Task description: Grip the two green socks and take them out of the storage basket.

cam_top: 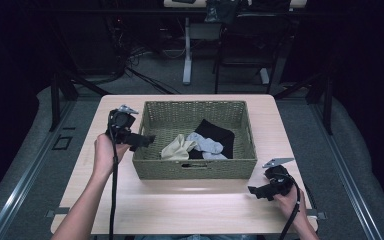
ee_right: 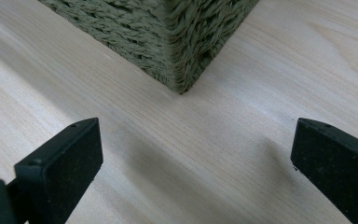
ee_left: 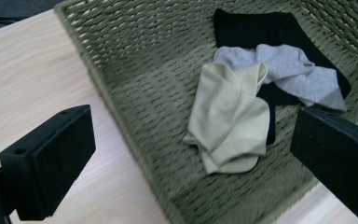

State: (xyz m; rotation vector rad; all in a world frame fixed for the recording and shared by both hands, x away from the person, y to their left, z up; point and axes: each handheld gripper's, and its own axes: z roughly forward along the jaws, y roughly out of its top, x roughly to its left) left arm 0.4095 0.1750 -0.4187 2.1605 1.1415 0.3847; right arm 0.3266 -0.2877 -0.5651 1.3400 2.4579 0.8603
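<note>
Tabletop [cam_top: 190, 205] of pale wood nearest, bare along the front edge. Right gripper [cam_top: 256, 190] low at the front right, held just off the wood, jaws spread wide with nothing between them, aimed toward the near right corner of the basket [cam_top: 195, 170]; same corner seen in the right gripper view as a woven olive edge [ee_right: 179, 56] standing on the table beyond the two black pads [ee_right: 60, 163]. Right hand [cam_top: 291, 197] wrapped round the grip, cable trailing down toward the table edge.

Basket next, rectangular, woven, olive green, long axis running left to right across the table, a slot handle in its near wall. Inside, three soft items bunched toward the middle and right: cream sock [ee_left: 228, 119] crumpled and folded, long axis running roughly near to far in the left gripper view, lying on the basket floor; grey sock [ee_left: 289, 70] just behind it, overlapping it at the top, stretched sideways toward the right wall; black sock [ee_left: 256, 28] farthest back, lying partly under the grey one, one dark edge showing beside the cream one. Left half of the basket floor bare weave.

Left gripper [cam_top: 147, 141] over the basket's left rim, jaws wide apart and gripping nothing, pointing rightward toward the socks; left hand [cam_top: 107, 150] behind it outside the rim
</note>
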